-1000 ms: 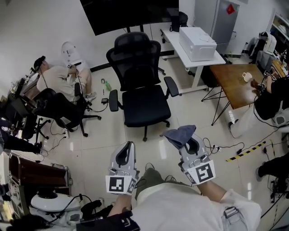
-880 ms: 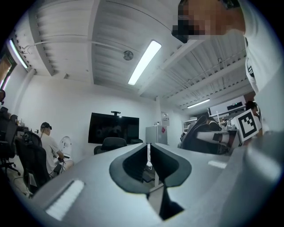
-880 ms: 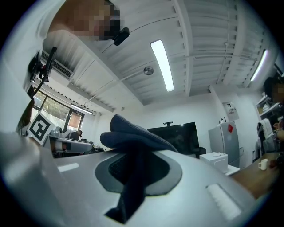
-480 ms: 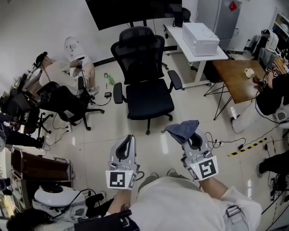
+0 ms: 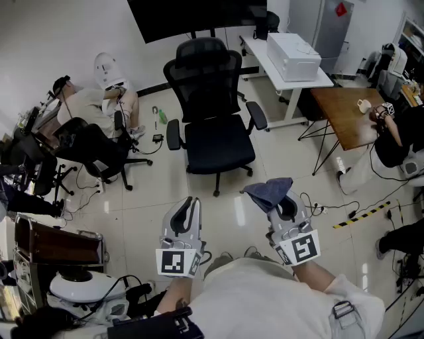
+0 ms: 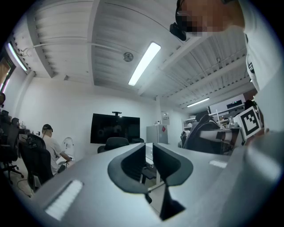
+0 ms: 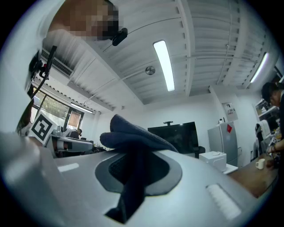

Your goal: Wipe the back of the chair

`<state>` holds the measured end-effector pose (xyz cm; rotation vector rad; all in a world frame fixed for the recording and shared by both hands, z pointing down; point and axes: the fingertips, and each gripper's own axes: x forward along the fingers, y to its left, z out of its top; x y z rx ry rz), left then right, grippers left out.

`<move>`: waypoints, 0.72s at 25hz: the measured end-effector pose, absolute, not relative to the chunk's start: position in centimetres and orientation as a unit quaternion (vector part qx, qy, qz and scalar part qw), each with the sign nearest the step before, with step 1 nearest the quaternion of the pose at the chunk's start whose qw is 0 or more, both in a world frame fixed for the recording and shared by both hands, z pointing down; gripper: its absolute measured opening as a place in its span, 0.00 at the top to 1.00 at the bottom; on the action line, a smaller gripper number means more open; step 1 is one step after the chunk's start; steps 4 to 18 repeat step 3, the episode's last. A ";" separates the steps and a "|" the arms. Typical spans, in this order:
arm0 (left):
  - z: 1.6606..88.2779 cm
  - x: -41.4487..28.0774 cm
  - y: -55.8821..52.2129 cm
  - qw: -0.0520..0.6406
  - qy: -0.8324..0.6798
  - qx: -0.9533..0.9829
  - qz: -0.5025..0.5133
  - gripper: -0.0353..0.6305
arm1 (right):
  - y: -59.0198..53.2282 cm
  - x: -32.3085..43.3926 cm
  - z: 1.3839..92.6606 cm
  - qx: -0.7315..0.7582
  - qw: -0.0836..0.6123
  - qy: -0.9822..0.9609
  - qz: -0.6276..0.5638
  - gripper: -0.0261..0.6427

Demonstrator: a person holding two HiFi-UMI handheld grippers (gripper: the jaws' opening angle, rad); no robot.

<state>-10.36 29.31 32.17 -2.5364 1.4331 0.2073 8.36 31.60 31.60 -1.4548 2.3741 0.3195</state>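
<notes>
A black mesh office chair (image 5: 212, 126) stands in the middle of the floor, its seat facing me and its backrest (image 5: 204, 76) on the far side. Both grippers are held low in front of me, well short of the chair. My right gripper (image 5: 279, 200) is shut on a folded dark blue cloth (image 5: 267, 190), which bunches above the jaws in the right gripper view, cloth (image 7: 133, 135), gripper (image 7: 135, 155). My left gripper (image 5: 187, 212) holds nothing; its jaws stand nearly together with only a thin slit, gripper (image 6: 149, 155). The chair (image 6: 116, 142) shows small beyond it.
A white desk (image 5: 311, 83) carrying a white box (image 5: 293, 54) stands right of the chair, with a wooden table (image 5: 348, 112) beyond. A person (image 5: 93, 106) sits on the floor at left beside another black chair (image 5: 93, 155). Cables (image 5: 358, 215) trail at right. A dark screen (image 5: 192, 13) hangs behind.
The head view has shifted a little, so the chair sits slightly higher and further right. Both grippers keep the same pose, and the cloth stays in the right one.
</notes>
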 end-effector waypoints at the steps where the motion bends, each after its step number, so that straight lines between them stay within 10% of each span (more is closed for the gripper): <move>1: 32.3 -10.3 29.3 0.110 0.488 -0.863 0.068 0.83 | 31.6 8.3 31.6 -0.511 0.169 0.835 0.113 0.89; 18: 32.4 -10.1 29.4 0.110 0.487 -0.864 0.065 0.86 | 31.6 8.3 31.6 -0.509 0.169 0.837 0.113 0.89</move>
